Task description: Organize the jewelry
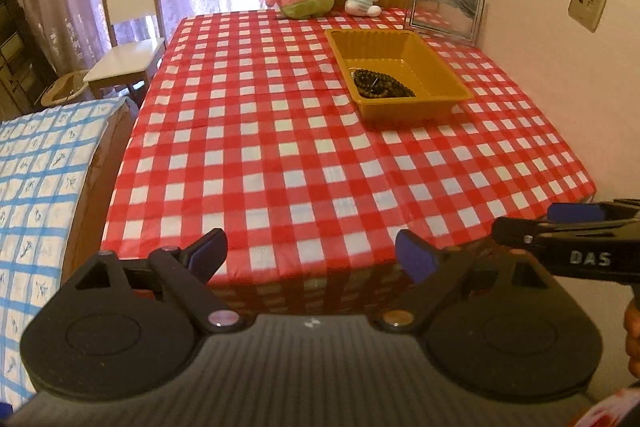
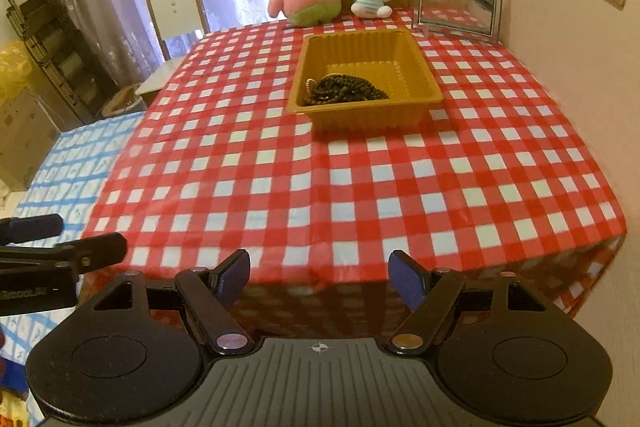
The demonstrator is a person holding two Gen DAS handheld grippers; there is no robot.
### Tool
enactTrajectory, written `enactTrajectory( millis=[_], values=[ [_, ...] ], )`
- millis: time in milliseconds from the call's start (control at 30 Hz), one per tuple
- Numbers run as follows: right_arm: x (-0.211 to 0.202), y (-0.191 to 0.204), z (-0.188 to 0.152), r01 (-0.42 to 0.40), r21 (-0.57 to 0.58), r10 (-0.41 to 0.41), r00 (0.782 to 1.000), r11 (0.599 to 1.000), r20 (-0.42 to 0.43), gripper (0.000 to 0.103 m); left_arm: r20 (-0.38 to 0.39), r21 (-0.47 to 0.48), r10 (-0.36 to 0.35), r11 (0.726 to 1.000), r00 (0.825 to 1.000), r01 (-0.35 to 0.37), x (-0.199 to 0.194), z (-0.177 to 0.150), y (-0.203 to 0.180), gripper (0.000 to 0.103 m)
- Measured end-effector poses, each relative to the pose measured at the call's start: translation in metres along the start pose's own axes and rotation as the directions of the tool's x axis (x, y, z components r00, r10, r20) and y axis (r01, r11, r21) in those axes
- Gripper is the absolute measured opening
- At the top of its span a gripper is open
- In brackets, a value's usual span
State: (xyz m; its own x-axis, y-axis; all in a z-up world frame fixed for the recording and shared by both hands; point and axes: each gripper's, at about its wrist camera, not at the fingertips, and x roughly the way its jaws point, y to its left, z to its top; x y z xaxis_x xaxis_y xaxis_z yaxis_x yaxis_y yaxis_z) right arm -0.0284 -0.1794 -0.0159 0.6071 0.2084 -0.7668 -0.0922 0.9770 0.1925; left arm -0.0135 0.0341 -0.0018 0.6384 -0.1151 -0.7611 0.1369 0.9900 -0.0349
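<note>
A red-checked tablecloth (image 2: 280, 187) is filling the view; both grippers, left gripper (image 1: 312, 255) and right gripper (image 2: 319, 279), are hanging released and empty, the dark beads (image 2: 344, 91) lying ahead in the yellow tray (image 2: 420, 67), seemingly nearer the right.

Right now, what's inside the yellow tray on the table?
The yellow tray holds a heap of dark beaded strands, piled against its near wall; the rest of the floor is bare. The near wall hides the heap's lower edge, and anything beneath the beads is covered.

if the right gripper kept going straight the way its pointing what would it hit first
Probably the bare checked tablecloth, short of the yellow tray holding the dark beads. The right gripper is open and empty, angled down at the table's near part; depth is uncertain.
</note>
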Motion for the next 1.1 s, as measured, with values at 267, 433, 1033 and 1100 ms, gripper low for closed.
enactTrajectory(
  millis=[267,433,1033,1100],
  values=[
    [-0.016,0.005,-0.004,0.0,-0.028,0.0,1.0,1.0,0.008,0.076,0.012,-0.003,-0.003,1.0,1.0,0.003,-0.011,-0.003,-0.01,0.09],
    [-0.019,-0.005,-0.001,0.002,-0.023,-0.001,1.0,1.0,0.013,0.076,0.017,-0.002,-0.008,1.0,1.0,0.008,-0.012,0.0,-0.021,0.09],
    [-0.017,-0.008,0.0,-0.011,-0.022,0.011,1.0,1.0,0.002,0.076,0.014,-0.004,-0.009,1.0,1.0,0.009,-0.008,0.002,-0.027,0.09],
    [-0.017,-0.007,0.0,-0.014,-0.023,0.014,1.0,1.0,0.002,0.076,0.015,-0.003,-0.01,1.0,1.0,0.01,-0.008,0.002,-0.027,0.09]
  ],
)
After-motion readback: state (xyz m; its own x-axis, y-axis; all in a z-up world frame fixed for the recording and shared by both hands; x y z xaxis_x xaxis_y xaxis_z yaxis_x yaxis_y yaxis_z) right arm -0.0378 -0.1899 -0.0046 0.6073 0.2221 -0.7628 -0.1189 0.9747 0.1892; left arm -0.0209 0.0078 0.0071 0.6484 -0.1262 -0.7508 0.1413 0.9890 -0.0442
